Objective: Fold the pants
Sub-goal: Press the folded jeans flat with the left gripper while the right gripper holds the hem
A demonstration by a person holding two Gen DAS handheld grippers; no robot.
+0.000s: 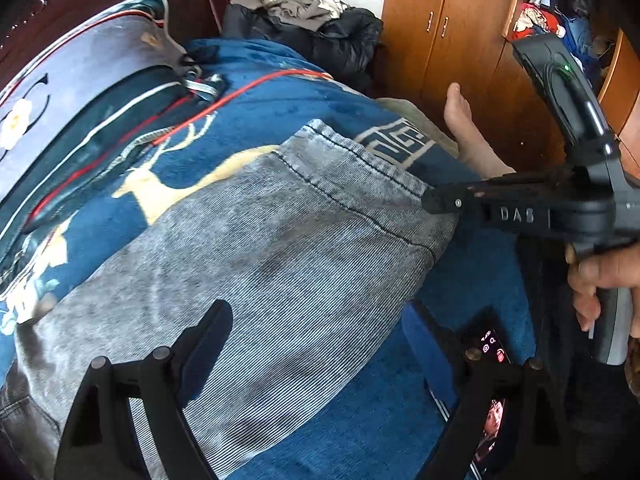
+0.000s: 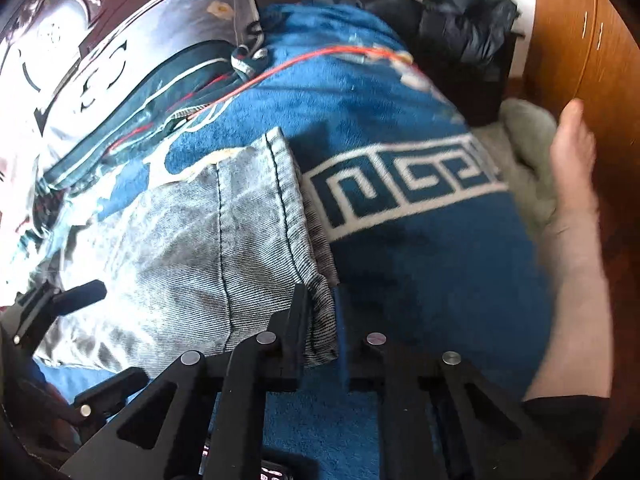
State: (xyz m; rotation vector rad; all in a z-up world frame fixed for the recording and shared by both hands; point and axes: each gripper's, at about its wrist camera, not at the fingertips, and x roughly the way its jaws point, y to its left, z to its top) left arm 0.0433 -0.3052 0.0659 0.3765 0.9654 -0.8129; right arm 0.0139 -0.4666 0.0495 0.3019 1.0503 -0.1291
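Observation:
Grey washed denim pants [image 1: 256, 264] lie on a blue deer-pattern blanket [image 1: 256, 120], hem end toward the far right. My left gripper [image 1: 320, 344] is open above the near part of the pants, one finger [image 1: 208, 332] over the denim, the other over the blanket. My right gripper [image 1: 434, 200] reaches in from the right and touches the hem corner. In the right wrist view the right gripper [image 2: 322, 312] has its jaws close together on the hem corner of the pants [image 2: 192, 248]. The left gripper [image 2: 86, 330] shows open at the lower left.
A dark patterned pillow [image 1: 80, 92] lies at the left. A bare foot [image 1: 468, 128] rests on the bed's right edge. A lit phone [image 1: 492, 400] lies on the blanket near my left gripper. A red cord [image 1: 240, 92] crosses the blanket. Wooden wardrobes [image 1: 440, 40] stand behind.

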